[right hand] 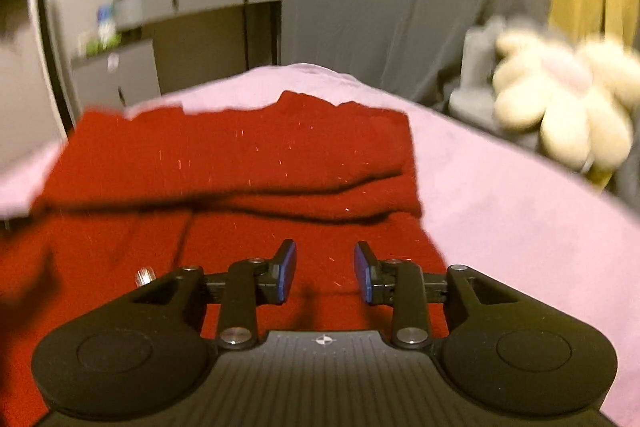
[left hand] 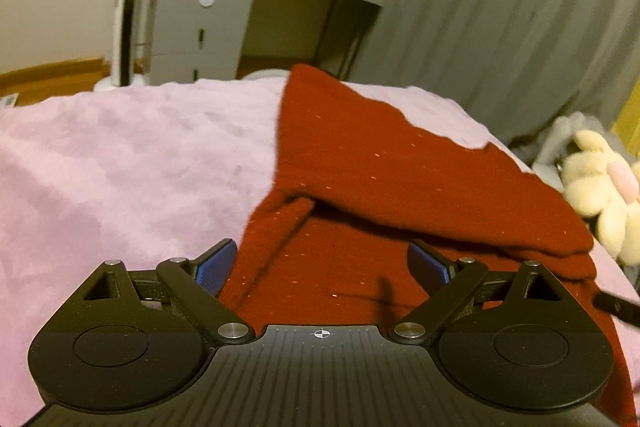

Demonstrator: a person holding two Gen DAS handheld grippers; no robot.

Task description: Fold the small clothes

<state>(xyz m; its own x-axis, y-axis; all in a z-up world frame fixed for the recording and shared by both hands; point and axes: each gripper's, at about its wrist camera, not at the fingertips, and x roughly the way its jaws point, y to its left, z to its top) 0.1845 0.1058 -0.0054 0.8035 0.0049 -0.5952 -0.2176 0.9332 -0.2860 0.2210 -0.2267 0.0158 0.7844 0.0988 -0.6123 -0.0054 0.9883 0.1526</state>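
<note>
With our left gripper (left hand: 320, 267) and right gripper (right hand: 325, 273) both parted and empty above the red garment (right hand: 240, 163) on the pink blanket (left hand: 120, 155), the loose fold may slump open.

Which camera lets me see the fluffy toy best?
The left wrist view is best: the plush toy is fairly sharp there, beside the pink blanket, though the picture's right edge cuts it off. The right wrist view shows more of the toy, and bigger, but smeared with blur.
</note>
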